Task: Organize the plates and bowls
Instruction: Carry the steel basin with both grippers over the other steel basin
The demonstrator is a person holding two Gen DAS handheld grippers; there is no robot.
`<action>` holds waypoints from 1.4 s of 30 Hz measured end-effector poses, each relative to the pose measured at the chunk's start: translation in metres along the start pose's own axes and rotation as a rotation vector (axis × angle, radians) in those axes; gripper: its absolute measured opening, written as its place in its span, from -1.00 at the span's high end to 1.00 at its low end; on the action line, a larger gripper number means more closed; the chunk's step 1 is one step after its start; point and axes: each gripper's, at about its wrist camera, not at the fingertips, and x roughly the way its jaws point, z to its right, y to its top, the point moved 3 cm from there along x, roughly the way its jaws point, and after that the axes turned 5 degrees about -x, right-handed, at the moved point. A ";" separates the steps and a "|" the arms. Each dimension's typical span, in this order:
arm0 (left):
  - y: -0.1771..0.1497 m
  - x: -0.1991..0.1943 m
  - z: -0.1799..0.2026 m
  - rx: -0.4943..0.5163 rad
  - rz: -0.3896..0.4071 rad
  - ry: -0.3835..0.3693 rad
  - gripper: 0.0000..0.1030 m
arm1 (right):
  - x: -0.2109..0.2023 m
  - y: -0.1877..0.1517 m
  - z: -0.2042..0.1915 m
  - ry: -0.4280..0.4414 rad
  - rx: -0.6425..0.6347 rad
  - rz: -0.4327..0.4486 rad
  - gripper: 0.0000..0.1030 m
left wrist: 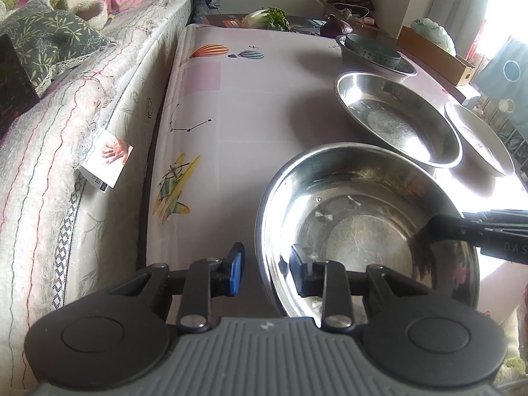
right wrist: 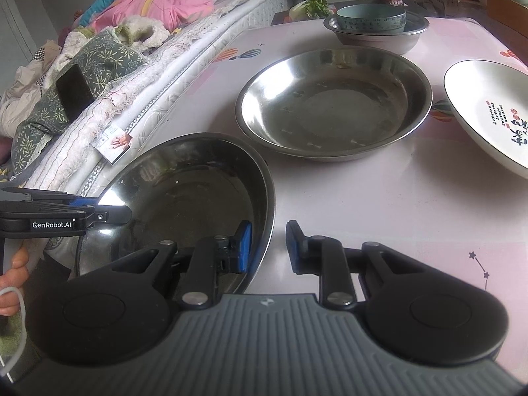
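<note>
A near steel bowl point(left wrist: 366, 231) point(right wrist: 188, 204) sits at the table's front. My left gripper point(left wrist: 267, 264) straddles its left rim, one finger outside and one inside, jaws apart. My right gripper point(right wrist: 269, 242) straddles its right rim the same way, jaws apart. It also shows in the left wrist view point(left wrist: 478, 231). A second steel bowl point(left wrist: 396, 118) point(right wrist: 333, 102) lies behind. A white printed plate point(right wrist: 491, 112) point(left wrist: 478, 138) is at the right. A blue-green ceramic bowl point(right wrist: 371, 16) point(left wrist: 371, 49) sits inside a grey metal bowl point(right wrist: 376, 36) at the back.
The table point(left wrist: 247, 105) has a pink printed cloth. A mattress with bedding point(left wrist: 66, 132) runs along its left edge, with a phone point(right wrist: 74, 90) on a pillow. Vegetables point(left wrist: 269, 18) and a cardboard box point(left wrist: 432, 54) lie at the far end.
</note>
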 end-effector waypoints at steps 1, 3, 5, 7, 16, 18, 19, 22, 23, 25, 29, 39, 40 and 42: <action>0.000 0.001 0.000 0.009 0.003 0.002 0.41 | -0.001 -0.001 -0.001 -0.004 -0.007 0.003 0.58; 0.000 0.001 0.002 0.027 0.012 0.008 0.43 | 0.000 -0.003 -0.006 -0.015 -0.024 0.006 0.58; -0.002 0.001 0.003 0.043 0.027 0.014 0.44 | 0.001 -0.004 -0.012 -0.038 -0.056 0.013 0.59; -0.003 0.001 0.006 0.056 0.044 0.017 0.49 | 0.002 -0.007 -0.021 -0.076 -0.112 0.022 0.60; -0.007 -0.002 0.006 0.064 0.088 0.027 0.61 | 0.000 -0.010 -0.035 -0.118 -0.186 0.043 0.62; -0.008 -0.004 0.006 0.069 0.094 0.031 0.61 | -0.001 -0.010 -0.036 -0.119 -0.185 0.048 0.62; -0.009 -0.004 0.006 0.070 0.096 0.034 0.61 | -0.001 -0.010 -0.036 -0.121 -0.186 0.052 0.62; -0.010 -0.006 0.005 0.063 0.100 0.034 0.61 | -0.003 -0.009 -0.039 -0.124 -0.193 0.061 0.62; -0.010 -0.007 0.005 0.059 0.101 0.033 0.61 | -0.003 -0.008 -0.040 -0.124 -0.195 0.062 0.62; -0.011 -0.009 0.004 0.055 0.105 0.035 0.61 | -0.003 -0.008 -0.041 -0.124 -0.199 0.064 0.62; -0.011 -0.012 0.002 0.047 0.114 0.039 0.62 | -0.004 -0.007 -0.043 -0.122 -0.202 0.068 0.62; -0.009 -0.018 0.001 0.026 0.123 0.036 0.62 | -0.007 -0.006 -0.045 -0.119 -0.203 0.076 0.62; -0.009 -0.018 0.000 0.025 0.123 0.036 0.62 | -0.007 -0.006 -0.046 -0.119 -0.204 0.077 0.62; -0.008 -0.018 0.000 0.023 0.123 0.036 0.62 | -0.008 -0.006 -0.046 -0.118 -0.204 0.079 0.62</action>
